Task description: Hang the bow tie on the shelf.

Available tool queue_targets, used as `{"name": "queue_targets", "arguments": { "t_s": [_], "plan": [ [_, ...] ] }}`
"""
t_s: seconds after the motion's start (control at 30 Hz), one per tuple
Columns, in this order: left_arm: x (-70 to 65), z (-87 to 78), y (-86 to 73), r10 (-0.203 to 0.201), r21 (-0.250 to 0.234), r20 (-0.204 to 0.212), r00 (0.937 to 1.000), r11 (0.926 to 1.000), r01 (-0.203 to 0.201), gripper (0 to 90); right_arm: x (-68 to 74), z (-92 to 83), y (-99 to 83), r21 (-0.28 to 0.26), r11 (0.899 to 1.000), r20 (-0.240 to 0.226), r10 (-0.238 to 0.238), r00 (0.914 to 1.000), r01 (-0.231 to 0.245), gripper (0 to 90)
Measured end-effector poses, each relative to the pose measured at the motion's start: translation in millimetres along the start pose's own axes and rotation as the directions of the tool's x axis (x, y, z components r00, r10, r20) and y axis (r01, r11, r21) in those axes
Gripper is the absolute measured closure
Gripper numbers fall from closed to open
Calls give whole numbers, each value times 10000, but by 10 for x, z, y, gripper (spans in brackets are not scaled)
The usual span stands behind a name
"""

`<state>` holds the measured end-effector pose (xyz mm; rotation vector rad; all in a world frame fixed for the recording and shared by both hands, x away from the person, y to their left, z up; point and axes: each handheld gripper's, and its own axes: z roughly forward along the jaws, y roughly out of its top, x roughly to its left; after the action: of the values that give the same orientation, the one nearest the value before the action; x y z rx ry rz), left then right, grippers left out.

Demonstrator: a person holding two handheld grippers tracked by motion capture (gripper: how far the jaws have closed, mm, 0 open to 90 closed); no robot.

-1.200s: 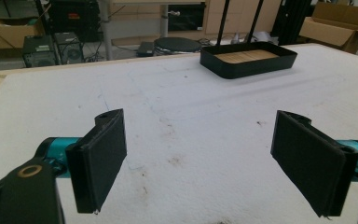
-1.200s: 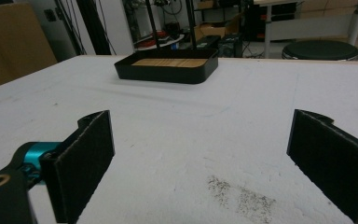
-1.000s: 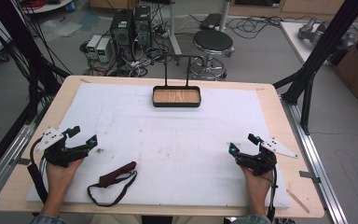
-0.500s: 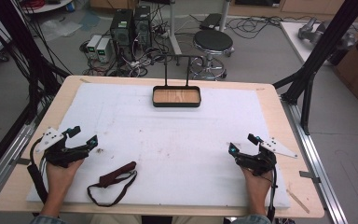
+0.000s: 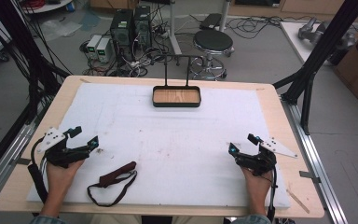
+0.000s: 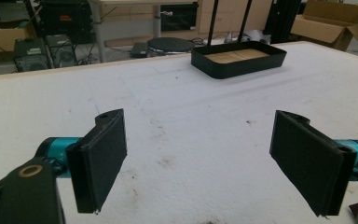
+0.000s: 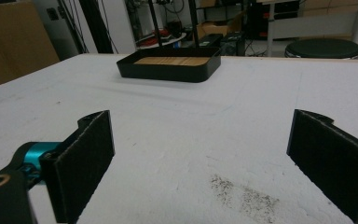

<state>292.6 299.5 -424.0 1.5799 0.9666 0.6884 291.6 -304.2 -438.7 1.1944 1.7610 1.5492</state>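
Nothing moved; strap (image 5: 112, 181) diagonal, handle upper-right.

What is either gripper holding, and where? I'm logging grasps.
Nothing. The left gripper and right gripper are both open and empty; the strap lies untouched.

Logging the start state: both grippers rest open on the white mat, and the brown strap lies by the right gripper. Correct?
Not quite. In the high view the brown strap lies by the left gripper, not the right gripper. Both do rest open on the white mat.

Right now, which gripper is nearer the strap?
The left gripper: the strap lies just right of that hand, far across the pad from the right gripper.
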Motion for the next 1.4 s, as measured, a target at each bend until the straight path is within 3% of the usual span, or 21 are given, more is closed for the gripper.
{"name": "queue_targets", "arguments": {
  "t_s": [0.3, 0.43, 0.5, 0.53, 0.6, 0.63, 0.67, 0.9, 1.03, 1.17, 1.23, 1.4],
  "plan": [
    [-25, 8, 9, -34, 90, 622, 9981, 10000, 29, 205, 0, -1, 0, 9, 10000, -8, 22, 10000, -22, 64],
    [-38, 13, 14, -138, 151, 1294, 9915, 9998, 120, 221, -1, -3, 0, 15, 10000, -23, 56, 10000, -56, 63],
    [-55, 24, 17, -83, 238, 1719, 9851, 9997, 43, 228, -1, -3, 0, 20, 10000, -31, 57, 10000, -57, 63],
    [-55, 24, 17, -83, 238, 1719, 9851, 9997, 43, 240, -2, -3, 0, 17, 10000, -34, 52, 10000, -52, 63],
    [-88, 46, 17, 74, 413, 2401, 9707, 9990, -178, 250, -6, -1, 0, 11, 10000, -30, 18, 10000, -18, 63],
    [-88, 46, 17, 74, 413, 2401, 9707, 9990, -178, 258, -6, -1, 0, 11, 10000, -30, 18, 10000, -18, 63],
    [-117, 67, 12, 92, 548, 2941, 9557, 9981, -265, 266, -8, -1, 0, -5, 10000, -46, 49, 10000, -49, 63],
    [-224, 160, -11, 234, 1345, 4308, 9022, 9868, -898, 324, -7, -1, 0, 6, 10000, -38, 36, 10000, -36, 63],
    [-269, 203, -31, 242, 1759, 4877, 8727, 9764, -1254, 363, -9, 0, 0, -10, 10000, -41, 38, 10000, -38, 63],
    [-303, 241, -51, 269, 2117, 5279, 8489, 9638, -1622, 401, -9, 0, 0, -7, 10000, -41, 45, 10000, -45, 63],
    [-322, 259, -65, 134, 2327, 5399, 8416, 9585, -1646, 421, -10, 3, -1, -15, 10000, -29, 43, 10000, -43, 63],
    [-355, 299, -91, -36, 2744, 5877, 8091, 9416, -1951, 475, -11, 2, -1, -9, 10000, -23, 54, 10000, -54, 63]
  ]
}}
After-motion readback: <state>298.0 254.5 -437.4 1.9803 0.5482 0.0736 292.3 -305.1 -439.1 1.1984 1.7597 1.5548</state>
